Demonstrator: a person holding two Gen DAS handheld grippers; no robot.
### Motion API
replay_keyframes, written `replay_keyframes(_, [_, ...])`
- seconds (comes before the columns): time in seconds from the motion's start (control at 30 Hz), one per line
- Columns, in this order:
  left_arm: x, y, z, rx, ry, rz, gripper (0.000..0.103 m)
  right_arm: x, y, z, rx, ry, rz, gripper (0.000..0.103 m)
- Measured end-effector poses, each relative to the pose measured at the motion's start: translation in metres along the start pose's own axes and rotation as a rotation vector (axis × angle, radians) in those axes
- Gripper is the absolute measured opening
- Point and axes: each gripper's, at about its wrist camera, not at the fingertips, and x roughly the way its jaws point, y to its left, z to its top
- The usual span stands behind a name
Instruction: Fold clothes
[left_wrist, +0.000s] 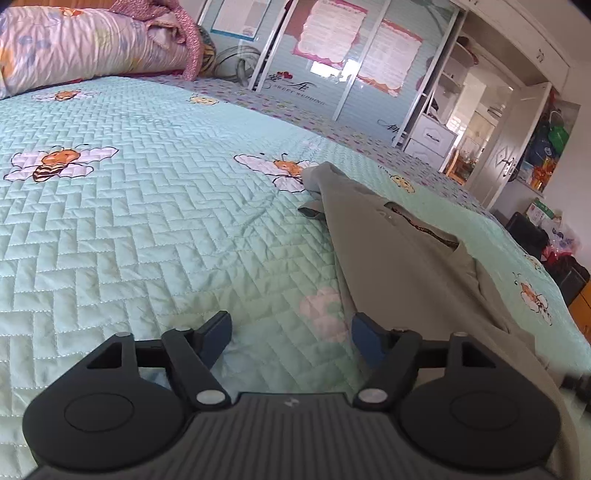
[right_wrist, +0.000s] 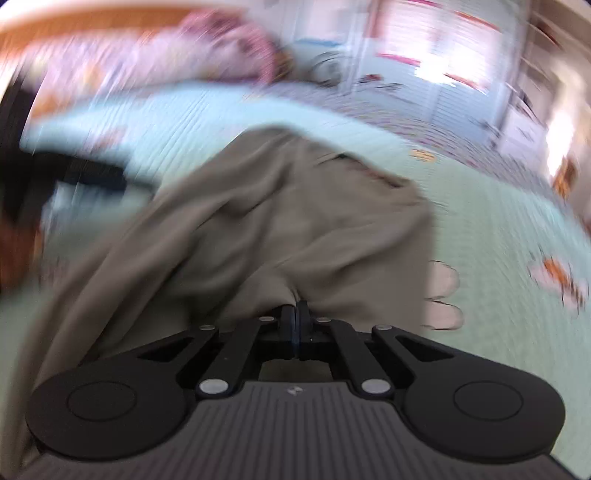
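Note:
A grey-brown garment (left_wrist: 402, 243) lies spread on the mint quilted bedspread (left_wrist: 147, 221), running from the middle of the bed toward the near right edge in the left wrist view. My left gripper (left_wrist: 291, 338) stands open just above the quilt, nothing between its fingers, with the garment's edge beside its right finger (left_wrist: 364, 338). In the blurred right wrist view the same garment (right_wrist: 280, 221) fills the centre, bunched toward my right gripper (right_wrist: 297, 314), which is shut on a pinch of the garment's cloth.
A rolled pink and lilac duvet (left_wrist: 85, 48) lies at the head of the bed, far left. A mirrored wardrobe (left_wrist: 332, 55) stands beyond the bed. A white door (left_wrist: 506, 155) and bags on the floor (left_wrist: 554, 243) are at the right.

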Motion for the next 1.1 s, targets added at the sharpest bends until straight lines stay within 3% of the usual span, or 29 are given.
replay_keyframes(0.1, [0.004,-0.001,-0.003,0.021,-0.017,0.001,0.083,-0.014,-0.087,0.022,0.228,-0.124,-0.249,0.0])
replay_keyframes(0.17, [0.006,-0.003,-0.002,0.035,-0.012,0.005,0.085,-0.014,-0.151,0.027,0.373,-0.165,-0.495,0.0])
replay_keyframes(0.23, [0.007,0.0,-0.002,0.029,-0.013,-0.007,0.087,-0.011,-0.205,0.03,0.474,-0.178,-0.72,0.002])
replay_keyframes(0.27, [0.008,0.002,-0.002,0.022,-0.013,-0.015,0.088,-0.007,-0.22,0.03,0.486,-0.151,-0.763,0.008])
replay_keyframes(0.3, [0.008,0.003,-0.002,0.016,-0.014,-0.022,0.089,-0.002,-0.231,0.029,0.508,-0.113,-0.741,0.01])
replay_keyframes(0.37, [0.009,0.004,-0.002,0.015,-0.013,-0.032,0.092,-0.004,-0.235,0.021,0.597,-0.098,-0.574,0.025])
replay_keyframes(0.43, [0.01,0.003,-0.002,0.021,-0.011,-0.036,0.094,-0.012,-0.215,0.01,0.604,-0.099,-0.483,0.041])
replay_keyframes(0.53, [0.012,-0.001,-0.002,0.048,-0.004,-0.022,0.095,-0.027,-0.166,-0.014,0.669,-0.1,-0.397,0.052])
replay_keyframes(0.67, [0.015,-0.01,-0.002,0.101,0.015,0.013,0.097,-0.052,-0.103,-0.05,0.848,-0.073,-0.166,0.054])
replay_keyframes(0.8, [0.019,-0.028,-0.003,0.2,0.068,0.081,0.098,-0.062,-0.051,-0.055,0.89,-0.021,0.042,0.061])
replay_keyframes(0.9, [0.012,-0.041,-0.004,0.217,0.133,0.102,0.098,-0.063,-0.024,-0.047,0.89,0.016,0.162,0.067])
replay_keyframes(1.03, [-0.009,-0.05,-0.004,0.16,0.214,0.066,0.098,-0.06,-0.006,-0.039,0.918,0.05,0.217,0.067])
replay_keyframes(1.1, [-0.017,-0.056,-0.006,0.172,0.253,0.083,0.098,-0.055,0.001,-0.037,0.924,0.054,0.244,0.067])
